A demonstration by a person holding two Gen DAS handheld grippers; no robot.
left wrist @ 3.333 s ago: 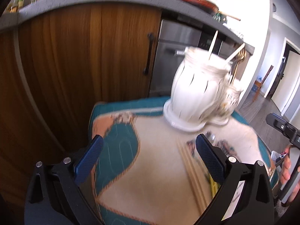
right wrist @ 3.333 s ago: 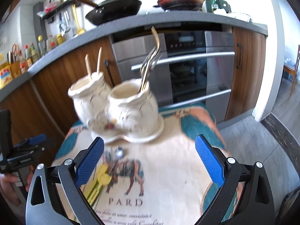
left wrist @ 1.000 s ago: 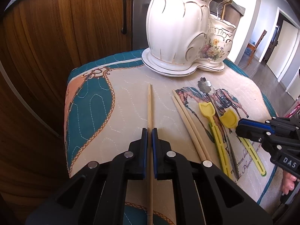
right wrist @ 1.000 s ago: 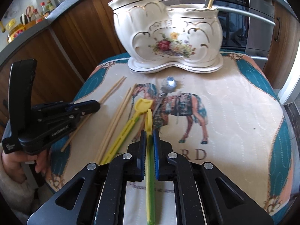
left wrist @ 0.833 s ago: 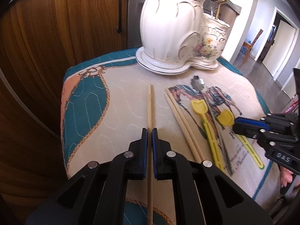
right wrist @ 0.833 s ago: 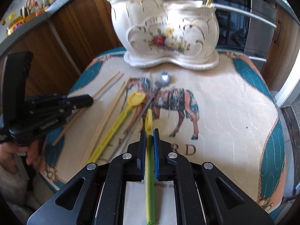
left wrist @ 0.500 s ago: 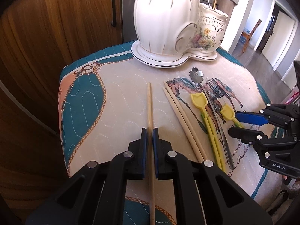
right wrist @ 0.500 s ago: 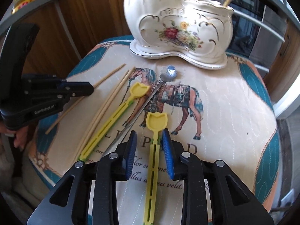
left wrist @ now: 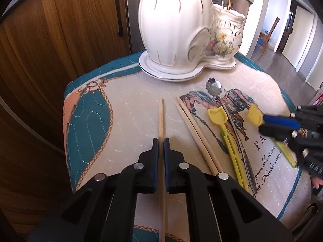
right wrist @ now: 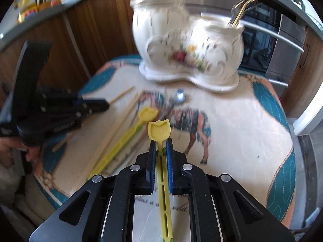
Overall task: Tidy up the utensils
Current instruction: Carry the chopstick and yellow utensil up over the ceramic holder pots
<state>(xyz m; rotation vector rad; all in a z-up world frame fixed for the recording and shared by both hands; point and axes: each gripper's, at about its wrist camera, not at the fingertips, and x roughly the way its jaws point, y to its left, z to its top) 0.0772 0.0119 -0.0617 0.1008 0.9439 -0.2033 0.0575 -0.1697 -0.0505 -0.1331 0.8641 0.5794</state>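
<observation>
The left gripper [left wrist: 160, 141] pinches one of three chopsticks [left wrist: 161, 117]; the right gripper [right wrist: 160, 142] clamps one of two yellow spatulas [right wrist: 159, 130]; the right view is blurred.

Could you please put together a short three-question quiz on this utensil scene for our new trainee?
1. What do the left tongs grip?
2. True or false: the right tongs are around a yellow spatula.
3. Which lies nearest the white holder: a) metal spoon b) chopstick pair c) the other yellow spatula?

Key: 1. a single wooden chopstick; 2. true; 3. a.
</observation>
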